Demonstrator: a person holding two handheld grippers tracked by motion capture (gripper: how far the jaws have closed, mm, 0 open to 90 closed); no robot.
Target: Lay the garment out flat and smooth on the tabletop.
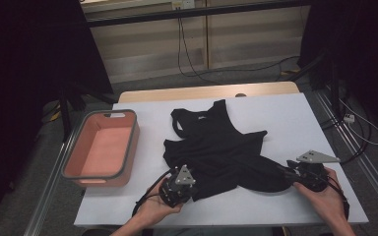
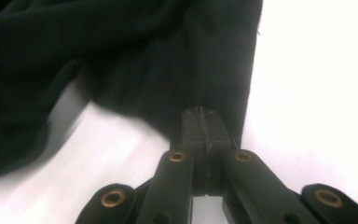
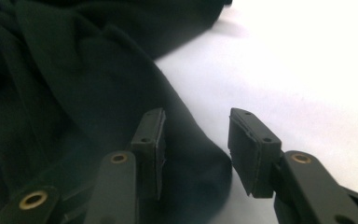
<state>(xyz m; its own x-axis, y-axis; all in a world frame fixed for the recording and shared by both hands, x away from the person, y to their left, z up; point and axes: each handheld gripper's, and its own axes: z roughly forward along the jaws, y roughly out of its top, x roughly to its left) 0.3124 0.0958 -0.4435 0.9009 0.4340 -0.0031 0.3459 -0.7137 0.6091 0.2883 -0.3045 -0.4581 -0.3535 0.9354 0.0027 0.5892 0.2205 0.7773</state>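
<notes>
Black tank top (image 1: 216, 147) lying crumpled on the white bench (image 1: 295, 118), straps toward the far edge, hem toward the person; one fold trailing out to the near right. Pink basket (image 1: 101, 150) standing just left of the garment, apart from it, nothing inside.

Left gripper (image 1: 178, 186) at the near left corner of the cloth. Fingers (image 2: 193, 128) pressed together on the hem edge, a thin layer of fabric pinched between them. Grip very close to the border of the cloth, as judged from the left gripper view: little material inside the bite.

Right gripper (image 1: 288, 173) at the near right fold. Fingers (image 3: 151, 140) spread, one resting over the cloth, the other over bare bench; nothing held.

Risks noted:
- Slip on the left. Shallow bite on a hem; any firm pull likely to draw the fabric out.
- Miss or partial catch on the right. Rounded fold edge sitting between the spread fingers but low on the bench; closing too high likely to catch nothing.
- Wrong layer. Garment bunched and overlapped; closing on the fold likely to catch two layers or an inner fold, giving a twisted spread.
- Uneven lift. Only one side secured; raising now likely to drag the cloth across the bench toward the basket side.
</notes>
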